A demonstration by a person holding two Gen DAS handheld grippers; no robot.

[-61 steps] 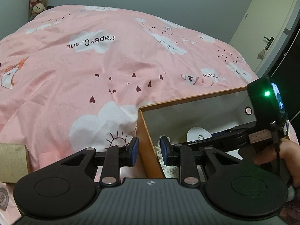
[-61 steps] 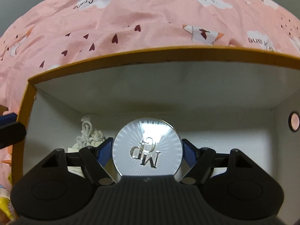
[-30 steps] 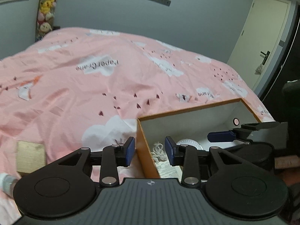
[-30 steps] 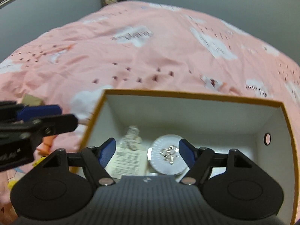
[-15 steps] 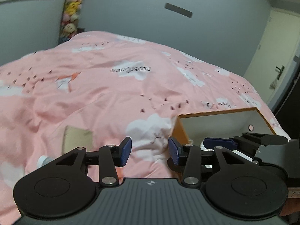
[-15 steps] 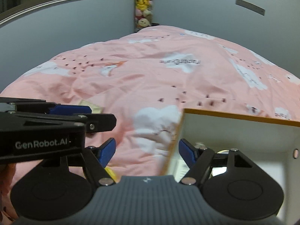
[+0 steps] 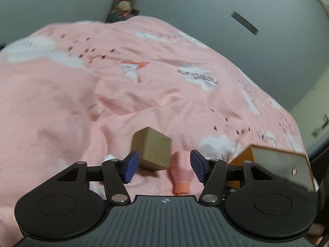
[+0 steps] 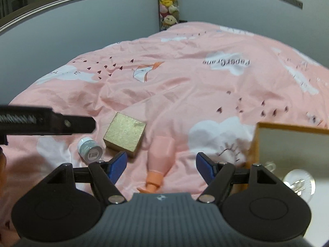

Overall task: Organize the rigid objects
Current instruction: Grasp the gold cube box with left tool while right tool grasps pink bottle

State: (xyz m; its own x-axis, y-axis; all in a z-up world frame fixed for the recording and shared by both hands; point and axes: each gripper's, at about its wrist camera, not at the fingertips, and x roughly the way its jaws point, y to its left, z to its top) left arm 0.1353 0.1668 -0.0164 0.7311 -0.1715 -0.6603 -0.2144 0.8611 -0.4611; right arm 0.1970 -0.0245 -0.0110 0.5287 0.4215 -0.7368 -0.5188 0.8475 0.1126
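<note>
A gold cube box [image 7: 152,152] [image 8: 125,136] lies on the pink bedspread [image 7: 102,94] [image 8: 185,86]. My left gripper [image 7: 164,165] is open and empty, its blue pads on either side of the cube's near end. A pink bottle with an orange neck [image 8: 159,160] [image 7: 181,175] lies beside the cube. A small grey-green jar [image 8: 89,149] lies left of the cube. My right gripper [image 8: 161,164] is open and empty above the bottle. The orange-edged white box [image 8: 287,129] [image 7: 275,160] at the right holds a round silver tin [image 8: 299,184].
A row of plush toys [image 8: 168,6] hangs on the far wall by the bed's head. The left gripper's arm [image 8: 47,121] crosses the left side of the right wrist view. A door [image 7: 316,119] stands at the far right.
Both grippers swung left, away from the white box, toward the loose items. The left gripper opened wider and now brackets the gold cube. The silver tin stays in the box.
</note>
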